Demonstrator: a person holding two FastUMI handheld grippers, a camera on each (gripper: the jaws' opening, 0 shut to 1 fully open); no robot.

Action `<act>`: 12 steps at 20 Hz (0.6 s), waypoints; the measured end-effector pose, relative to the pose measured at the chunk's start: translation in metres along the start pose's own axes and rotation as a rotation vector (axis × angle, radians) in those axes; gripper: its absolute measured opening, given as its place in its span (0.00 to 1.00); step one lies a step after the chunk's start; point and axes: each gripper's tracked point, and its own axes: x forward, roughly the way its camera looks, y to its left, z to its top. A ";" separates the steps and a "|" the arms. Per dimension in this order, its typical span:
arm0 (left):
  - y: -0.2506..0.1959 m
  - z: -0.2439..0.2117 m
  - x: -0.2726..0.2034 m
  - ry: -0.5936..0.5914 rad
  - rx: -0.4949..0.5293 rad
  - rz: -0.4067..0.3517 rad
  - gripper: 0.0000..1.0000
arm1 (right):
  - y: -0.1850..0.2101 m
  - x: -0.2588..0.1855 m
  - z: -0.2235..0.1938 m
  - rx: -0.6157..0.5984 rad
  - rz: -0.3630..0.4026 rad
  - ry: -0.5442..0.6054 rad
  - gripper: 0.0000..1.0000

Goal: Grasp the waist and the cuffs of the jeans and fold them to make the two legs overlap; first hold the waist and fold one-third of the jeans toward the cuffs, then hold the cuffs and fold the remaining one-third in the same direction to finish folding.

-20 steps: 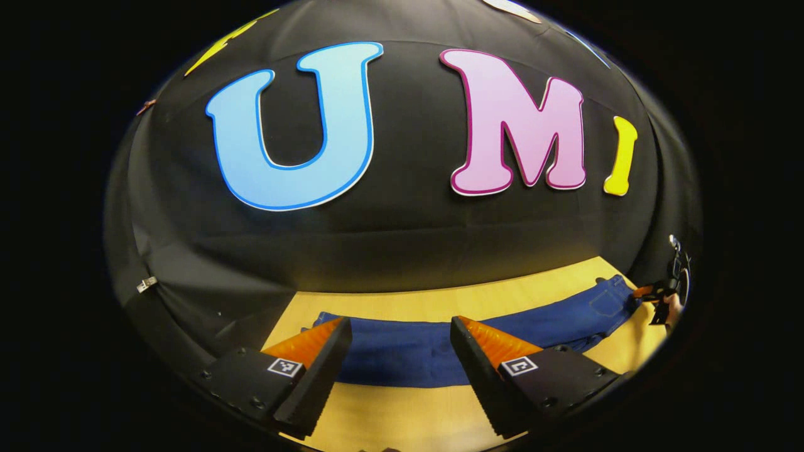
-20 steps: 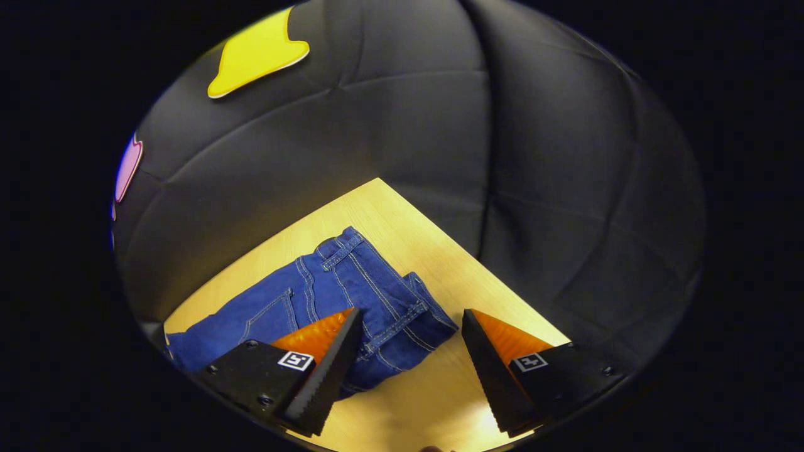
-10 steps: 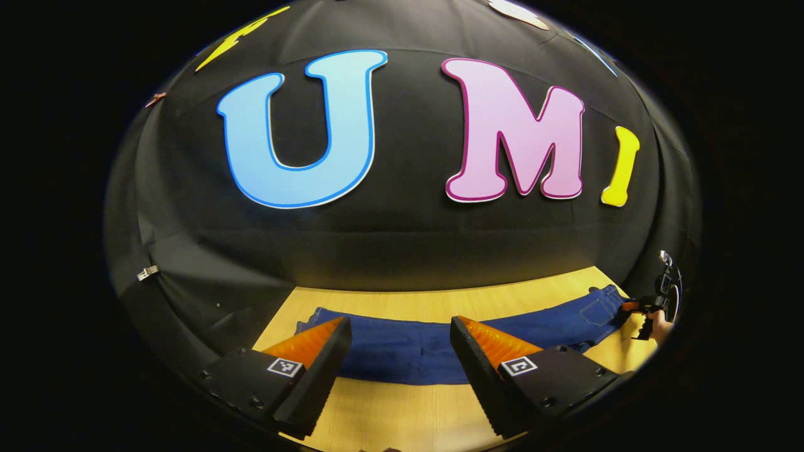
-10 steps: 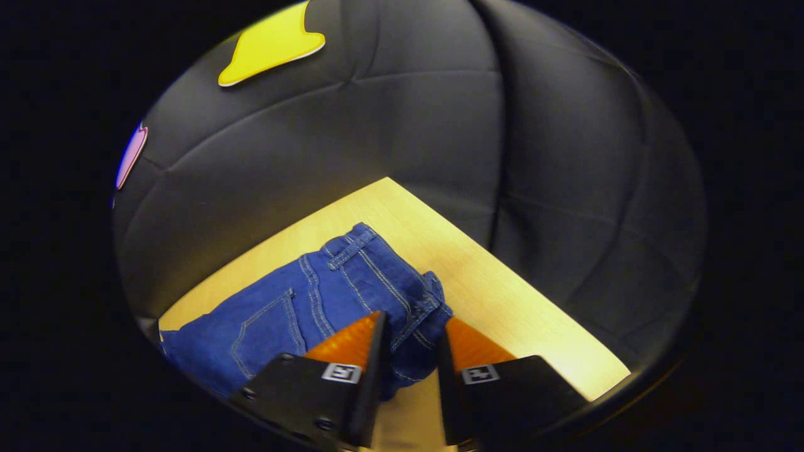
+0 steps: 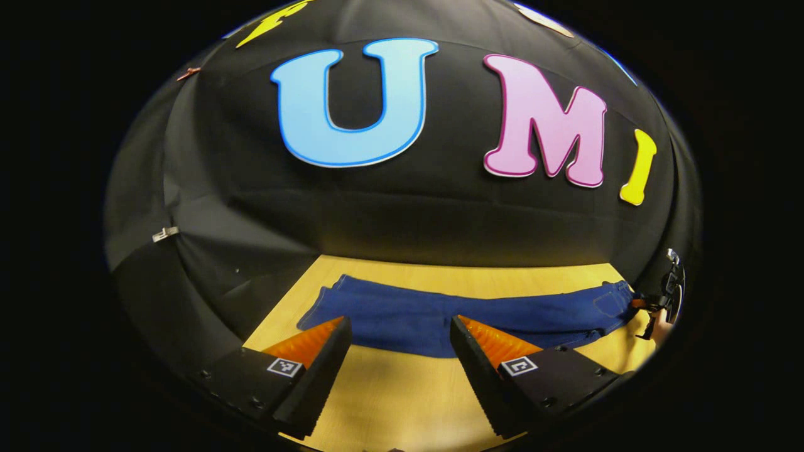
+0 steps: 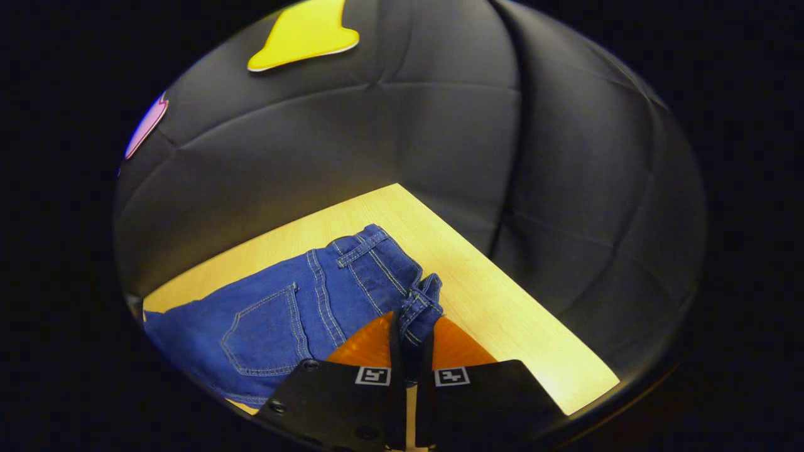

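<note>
Blue jeans (image 5: 440, 317) lie stretched across the wooden table (image 5: 402, 402), cuffs at the left end, waist at the far right. My left gripper (image 5: 399, 351) hangs open just short of the near leg, with nothing between its fingers. In the right gripper view the waist end (image 6: 352, 276) with its back pocket (image 6: 264, 333) lies flat, and my right gripper (image 6: 411, 339) is shut on the near waistband corner, which bunches up between the jaws. That same right gripper (image 5: 659, 304) appears small at the far right of the left gripper view, at the waist.
The table's far corner (image 6: 397, 186) meets the black cloth wall (image 6: 440, 138) close behind the waist. Bare wood (image 6: 534, 345) runs to the right of the waistband. A small clip (image 5: 164, 234) is pinned to the cloth at left.
My right gripper has shut on the waistband corner, which now stands pinched up. The left gripper has drawn back and shifted left, still open, so more of the legs shows.
</note>
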 end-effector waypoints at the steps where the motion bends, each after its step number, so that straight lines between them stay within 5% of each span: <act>1: 0.008 -0.006 -0.002 0.006 -0.011 0.012 0.99 | 0.001 -0.003 0.004 0.009 -0.003 -0.010 0.10; 7: 0.044 -0.029 -0.006 0.002 -0.090 0.059 0.99 | 0.029 -0.045 0.058 -0.083 0.023 -0.137 0.10; 12: 0.056 -0.051 -0.004 0.001 -0.173 0.066 0.98 | 0.085 -0.113 0.115 -0.173 0.156 -0.269 0.10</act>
